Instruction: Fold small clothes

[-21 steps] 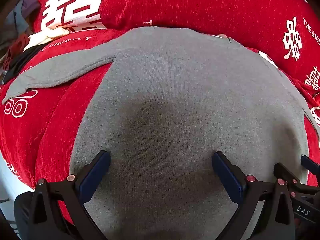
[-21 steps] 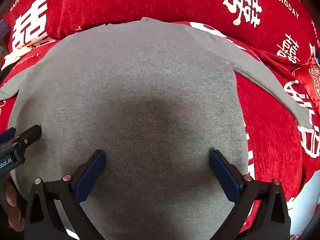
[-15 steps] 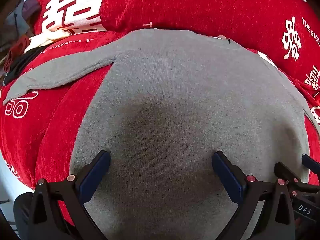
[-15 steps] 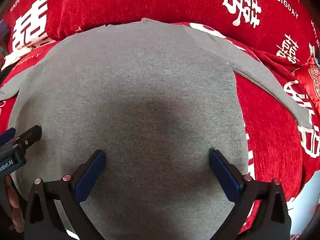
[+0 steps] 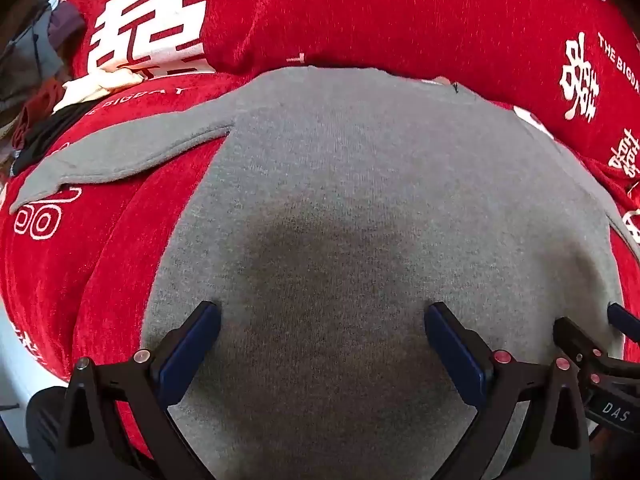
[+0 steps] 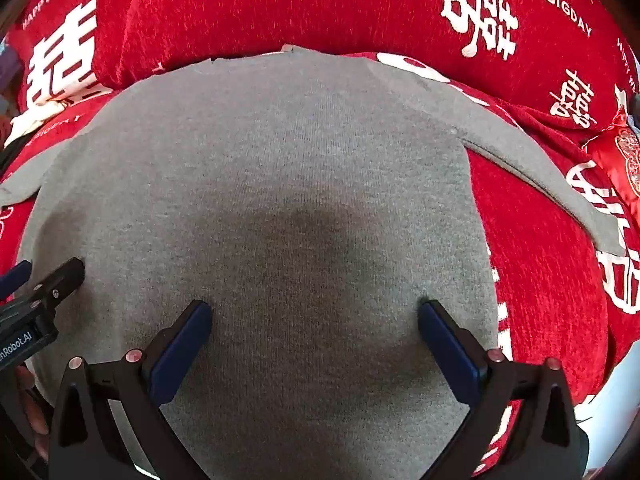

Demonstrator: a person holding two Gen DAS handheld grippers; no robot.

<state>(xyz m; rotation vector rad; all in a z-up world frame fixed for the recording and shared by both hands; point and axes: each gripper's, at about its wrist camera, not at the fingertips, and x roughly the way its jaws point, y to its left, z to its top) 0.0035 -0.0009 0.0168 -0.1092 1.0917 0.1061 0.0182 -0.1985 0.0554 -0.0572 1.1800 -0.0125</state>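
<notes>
A small grey knit sweater lies flat on a red bedspread, also shown in the right wrist view. Its left sleeve spreads out to the left, its right sleeve to the right. My left gripper is open, its blue pads wide apart over the sweater's lower left body. My right gripper is open over the lower right body. Each gripper's finger shows at the edge of the other's view.
Red pillows with white characters lie behind the sweater's collar. Loose clothes are piled at the far left. A red ornament lies at the right. The bed's near edge shows pale at the lower corners.
Both views have shifted very slightly; the sweater sits a little lower in the left wrist view. The grippers stay open and the sweater has not moved.
</notes>
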